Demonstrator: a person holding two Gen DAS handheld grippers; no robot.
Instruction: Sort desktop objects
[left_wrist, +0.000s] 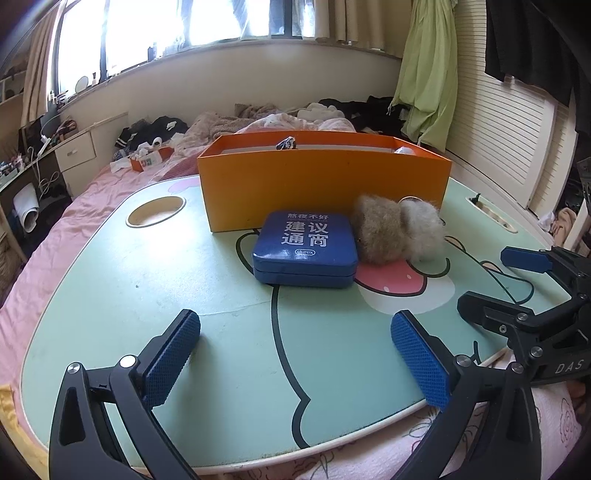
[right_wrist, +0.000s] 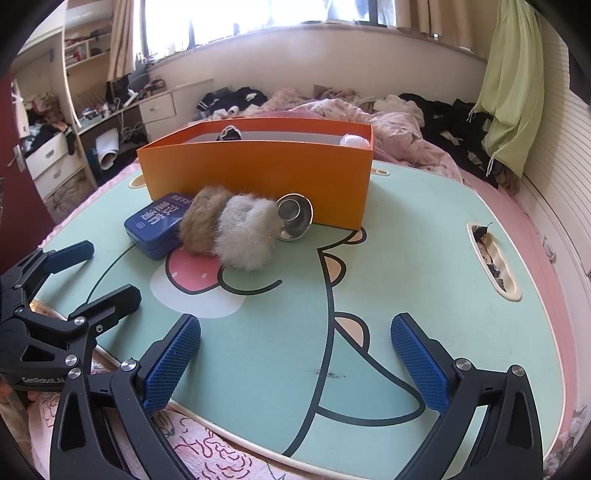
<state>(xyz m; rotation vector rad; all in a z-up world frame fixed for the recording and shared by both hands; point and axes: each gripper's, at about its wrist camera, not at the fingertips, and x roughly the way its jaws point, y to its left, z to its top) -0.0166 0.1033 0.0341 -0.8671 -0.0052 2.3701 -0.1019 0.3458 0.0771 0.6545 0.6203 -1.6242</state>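
Observation:
An orange box (left_wrist: 325, 188) stands at the back of the green lap table (left_wrist: 147, 288), with small items inside. A blue tin (left_wrist: 306, 251) lies in front of it, next to a furry brown and grey scrunchie (left_wrist: 397, 229). In the right wrist view the box (right_wrist: 258, 177), tin (right_wrist: 157, 225) and scrunchie (right_wrist: 231, 232) show, plus a shiny metal cup (right_wrist: 293, 216) on its side against the box. My left gripper (left_wrist: 295, 354) is open and empty, short of the tin. My right gripper (right_wrist: 295, 358) is open and empty over the table's front; it also shows in the left wrist view (left_wrist: 495, 280).
The table has a round cup hole (left_wrist: 155, 216) at back left and a slot (right_wrist: 493, 266) with scraps at right. It rests on a pink bed (left_wrist: 66, 229) with clothes heaped behind. A desk with drawers (right_wrist: 159, 110) stands left.

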